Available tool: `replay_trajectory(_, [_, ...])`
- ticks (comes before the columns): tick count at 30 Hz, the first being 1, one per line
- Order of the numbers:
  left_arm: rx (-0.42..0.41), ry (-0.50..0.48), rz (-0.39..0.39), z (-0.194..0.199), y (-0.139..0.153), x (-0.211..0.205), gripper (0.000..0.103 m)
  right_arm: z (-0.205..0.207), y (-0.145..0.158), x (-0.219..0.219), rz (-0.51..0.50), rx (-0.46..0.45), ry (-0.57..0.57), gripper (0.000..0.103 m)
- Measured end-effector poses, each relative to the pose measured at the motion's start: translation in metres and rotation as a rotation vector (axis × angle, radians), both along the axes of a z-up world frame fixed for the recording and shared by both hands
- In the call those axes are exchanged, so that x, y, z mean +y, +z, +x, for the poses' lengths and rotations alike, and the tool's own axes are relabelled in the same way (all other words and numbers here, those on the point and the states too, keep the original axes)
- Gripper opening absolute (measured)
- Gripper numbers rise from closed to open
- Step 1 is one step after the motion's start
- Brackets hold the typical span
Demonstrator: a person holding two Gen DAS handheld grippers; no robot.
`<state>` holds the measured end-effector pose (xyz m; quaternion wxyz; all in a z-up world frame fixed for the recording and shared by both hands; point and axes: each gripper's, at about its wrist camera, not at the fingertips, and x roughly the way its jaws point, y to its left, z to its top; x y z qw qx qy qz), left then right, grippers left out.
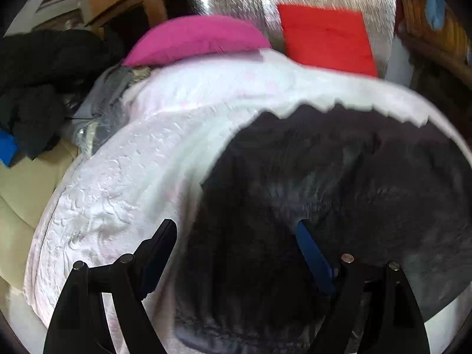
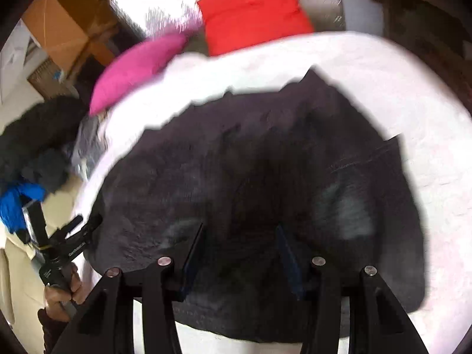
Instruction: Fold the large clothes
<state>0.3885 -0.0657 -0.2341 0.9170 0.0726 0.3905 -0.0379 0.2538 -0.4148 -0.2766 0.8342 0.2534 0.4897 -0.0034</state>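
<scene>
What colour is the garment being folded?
Dark charcoal, near black, the garment lies on the white bedspread; right wrist view shows it best.

White textured bed point(image 2: 413, 94), dark garment point(image 2: 250, 177) spread on it

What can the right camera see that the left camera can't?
Only the right wrist view shows the person's hand holding the left gripper, plus the dark garment's far right edge. Only the left wrist view shows the grey clothes clearly beside the black pile. Both show the dark garment lying on the white bedspread, the pink pillow, the red pillow, and open jaws above the garment.
</scene>
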Motion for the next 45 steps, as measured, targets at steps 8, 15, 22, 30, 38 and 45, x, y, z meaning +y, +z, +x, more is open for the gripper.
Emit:
replay_trajectory(8, [0.027,0.088,0.02,0.0,0.0,0.033,0.084,-0.049,-0.01,-0.044,0.034,0.063,-0.152,0.053])
replay_trajectory(15, [0.102,0.084,0.081,0.007,-0.026,0.023,0.084,-0.049,-0.03,-0.029,-0.023,0.134,-0.119,0.053])
replay_trajectory(22, [-0.056,0.047,0.058,-0.031,0.013,0.025,0.084,-0.064,0.002,-0.048,0.017,-0.019,-0.191,0.053])
replay_trajectory(30, [-0.149,0.041,0.03,-0.045,0.034,0.041,0.084,-0.041,0.003,-0.002,0.047,-0.013,-0.072,0.053])
replay_trajectory(38, [-0.159,0.046,0.03,-0.052,0.035,0.045,0.084,-0.016,0.004,0.08,0.071,-0.058,0.138,0.051])
replay_trajectory(45, [-0.17,0.055,0.041,-0.054,0.035,0.045,0.084,0.009,-0.034,0.124,-0.002,0.06,0.211,0.04])
